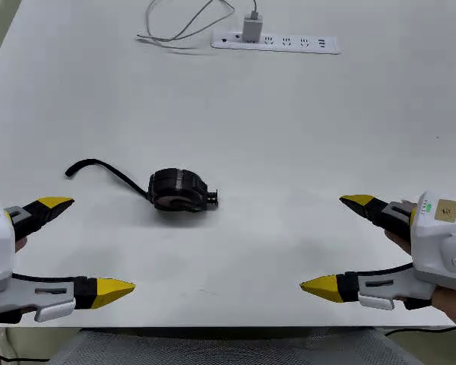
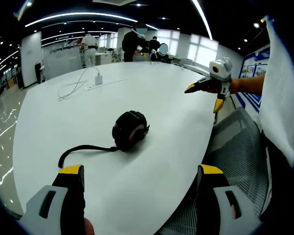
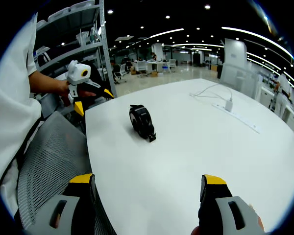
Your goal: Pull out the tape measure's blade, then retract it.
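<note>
Tape measure (image 1: pixel 178 190) left of centre on table (image 1: pixel 289 137); left gripper (image 1: pixel 61 245) lower left, right gripper (image 1: pixel 342 243) lower right, both w/ jaws spread wide, holding nothing.

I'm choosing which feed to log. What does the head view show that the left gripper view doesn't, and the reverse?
Head view's extra: the left gripper and right gripper together, jaws apart, at the near edge of the white table. Left gripper view's extra: people across the hall and ceiling lights. Shared: the tape measure with its black strap, and the power strip with a plugged charger.
</note>
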A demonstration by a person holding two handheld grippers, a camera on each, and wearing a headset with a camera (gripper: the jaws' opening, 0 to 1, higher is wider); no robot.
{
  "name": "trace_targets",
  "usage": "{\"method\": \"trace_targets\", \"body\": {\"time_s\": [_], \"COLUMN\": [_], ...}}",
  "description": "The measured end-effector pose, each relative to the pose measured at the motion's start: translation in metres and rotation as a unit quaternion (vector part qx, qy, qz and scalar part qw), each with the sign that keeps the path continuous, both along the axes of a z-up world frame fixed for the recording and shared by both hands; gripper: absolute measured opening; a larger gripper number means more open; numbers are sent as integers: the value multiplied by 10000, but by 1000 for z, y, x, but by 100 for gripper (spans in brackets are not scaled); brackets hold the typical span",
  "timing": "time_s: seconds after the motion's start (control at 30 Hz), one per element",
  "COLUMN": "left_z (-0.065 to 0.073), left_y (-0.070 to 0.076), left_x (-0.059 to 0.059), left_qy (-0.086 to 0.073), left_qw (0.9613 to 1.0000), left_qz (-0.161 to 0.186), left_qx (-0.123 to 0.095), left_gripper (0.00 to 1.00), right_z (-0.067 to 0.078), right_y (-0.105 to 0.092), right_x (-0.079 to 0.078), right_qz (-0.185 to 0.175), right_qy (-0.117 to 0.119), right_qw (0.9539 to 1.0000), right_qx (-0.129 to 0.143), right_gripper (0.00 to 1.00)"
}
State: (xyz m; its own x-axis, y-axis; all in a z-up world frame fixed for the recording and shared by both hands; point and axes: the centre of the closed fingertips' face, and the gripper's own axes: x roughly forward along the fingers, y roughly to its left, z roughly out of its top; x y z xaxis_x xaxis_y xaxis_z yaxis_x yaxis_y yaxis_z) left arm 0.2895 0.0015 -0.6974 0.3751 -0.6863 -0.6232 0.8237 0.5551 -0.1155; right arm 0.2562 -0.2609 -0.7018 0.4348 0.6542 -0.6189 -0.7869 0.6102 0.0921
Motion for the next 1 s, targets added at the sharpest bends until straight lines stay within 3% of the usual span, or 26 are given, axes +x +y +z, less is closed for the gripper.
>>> {"method": "trace_targets", "body": {"time_s": [0.53, 1.0], "left_z": [-3, -11], "left_y": [-4, -17], "left_x": [4, 18], "left_qy": [24, -57], "left_qw": [10000, 9987], "left_qz": [-93, -478], "left_qx": [16, 187], "left_gripper": [92, 91], "right_z": [-3, -9], "right_y": [-1, 6], "right_x": [4, 19], "right_qz": [-20, 246], "right_qy": [-3, -23], "right_qw": [10000, 9996], "right_qx": [-23, -129], "right_gripper": [87, 88]}}
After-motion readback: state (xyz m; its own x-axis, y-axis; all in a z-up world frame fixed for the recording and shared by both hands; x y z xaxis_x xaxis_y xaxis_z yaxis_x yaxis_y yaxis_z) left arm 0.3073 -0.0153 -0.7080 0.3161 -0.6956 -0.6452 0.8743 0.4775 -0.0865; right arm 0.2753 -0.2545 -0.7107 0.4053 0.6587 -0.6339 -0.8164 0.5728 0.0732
